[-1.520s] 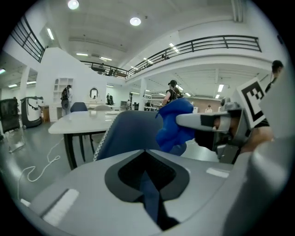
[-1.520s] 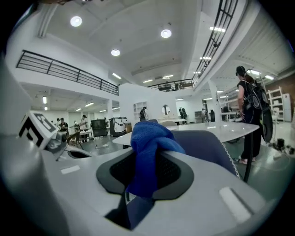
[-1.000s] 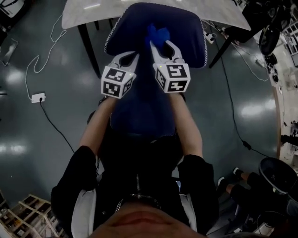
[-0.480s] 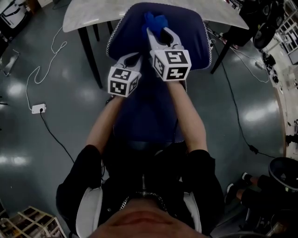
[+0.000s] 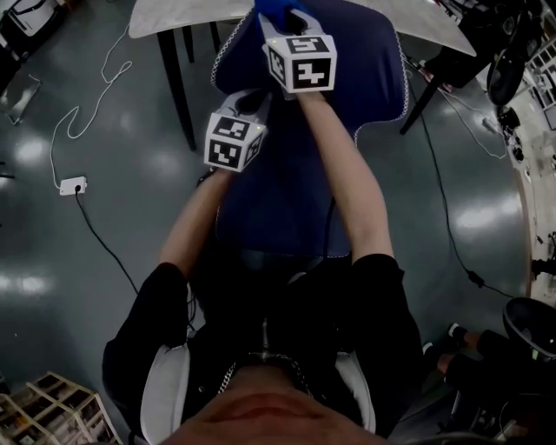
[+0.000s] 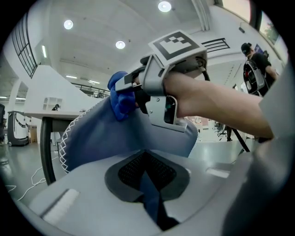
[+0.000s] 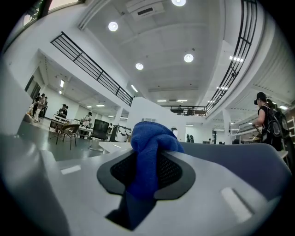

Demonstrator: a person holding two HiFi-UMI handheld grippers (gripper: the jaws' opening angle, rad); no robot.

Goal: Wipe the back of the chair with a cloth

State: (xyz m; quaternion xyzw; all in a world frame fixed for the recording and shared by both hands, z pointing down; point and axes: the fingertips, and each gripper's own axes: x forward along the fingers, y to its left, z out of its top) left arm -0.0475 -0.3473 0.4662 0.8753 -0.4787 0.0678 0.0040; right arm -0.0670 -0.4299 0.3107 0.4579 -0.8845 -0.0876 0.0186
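The person wears a black top (image 5: pixel 287 322) with short sleeves (image 5: pixel 152 313) and a pale grey patch (image 5: pixel 165 387) on each side of the chest. The left gripper (image 5: pixel 247 99) and the right gripper (image 5: pixel 287 13) are smooth and pale grey, and each has a white cube (image 5: pixel 233 142) with black square marks on it. Inside, each jaw has a dark pad (image 6: pixel 126 173) with tiny holes like a net, set in a rounded dark frame.

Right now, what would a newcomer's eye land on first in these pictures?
The bright blue cloth bunched in the shut right gripper, held at the top edge of the big blue chair back. Next, the black-and-white marker cubes on both grippers, and the left gripper lower down with chair fabric between its jaws.
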